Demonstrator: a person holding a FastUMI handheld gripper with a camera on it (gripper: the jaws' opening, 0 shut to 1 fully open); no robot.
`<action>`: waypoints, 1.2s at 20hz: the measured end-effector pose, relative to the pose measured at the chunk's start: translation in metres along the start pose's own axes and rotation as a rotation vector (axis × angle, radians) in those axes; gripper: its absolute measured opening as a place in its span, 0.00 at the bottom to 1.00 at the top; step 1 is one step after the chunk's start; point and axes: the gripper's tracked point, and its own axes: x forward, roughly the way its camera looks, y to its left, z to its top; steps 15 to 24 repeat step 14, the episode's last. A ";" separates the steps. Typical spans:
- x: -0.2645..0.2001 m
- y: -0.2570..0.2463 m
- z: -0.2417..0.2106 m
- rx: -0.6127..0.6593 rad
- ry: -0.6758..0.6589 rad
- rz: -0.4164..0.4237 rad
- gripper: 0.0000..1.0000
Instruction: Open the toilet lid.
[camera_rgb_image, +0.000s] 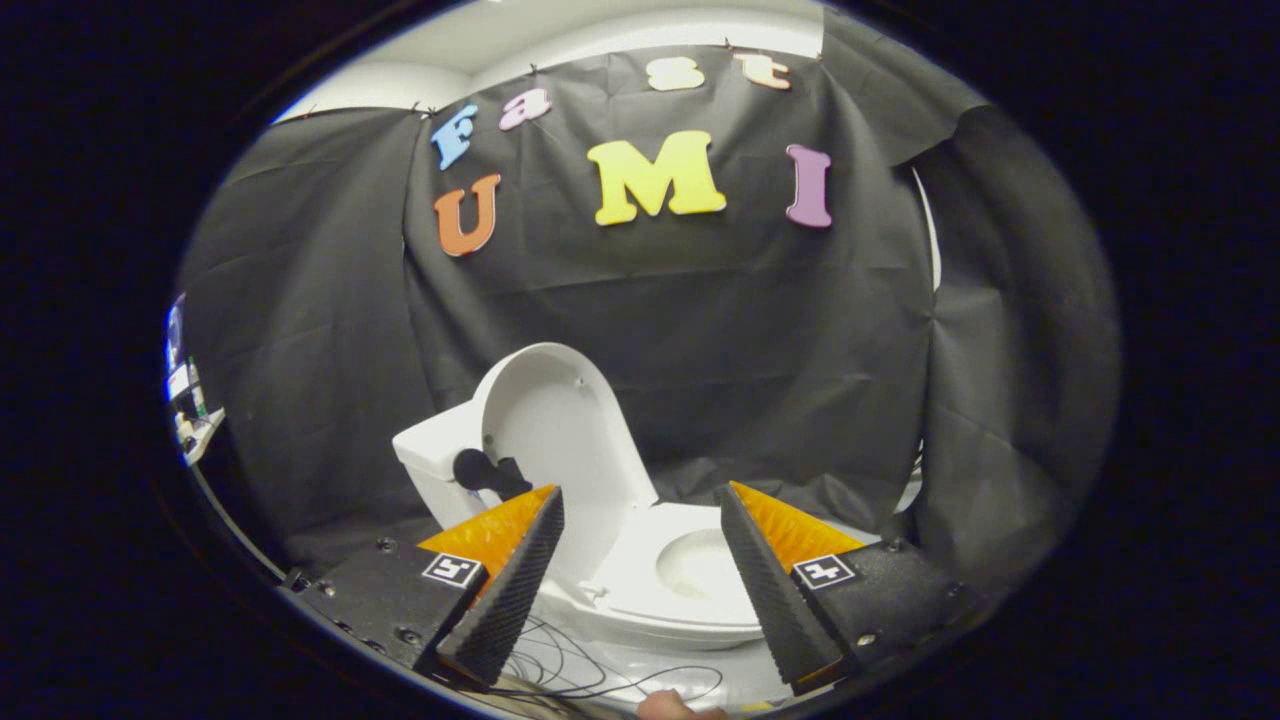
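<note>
Toilet lid (560, 430) is seen raised, long axis near upright, leaning back on the tank (435, 465), beyond the jaws. Tank partly hidden by lid. Gripper (640, 520) jaws spread wide, holding nothing; bowl (700, 570) framed between them.

1. No word, brand or number could be read on the toilet (640, 590) or on its lid (560, 430), which stood raised.
2. The only signs were two small square black-and-white coded markers, patterns rather than letters.
3. One marker (452, 570) sat on top of the left finger's body, the other marker (823, 572) on top of the right finger's.
4. The gripper (641, 490) that bore them had its fingers spread wide with nothing between them but the toilet beyond.
5. Small items (185, 400) far off to the left were too blurred to read.
</note>
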 end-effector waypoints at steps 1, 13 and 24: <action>-0.009 -0.009 0.008 -0.008 -0.048 -0.011 0.98; -0.084 -0.090 0.003 -0.031 -0.223 -0.017 0.99; -0.091 -0.099 -0.002 -0.020 -0.224 -0.019 0.99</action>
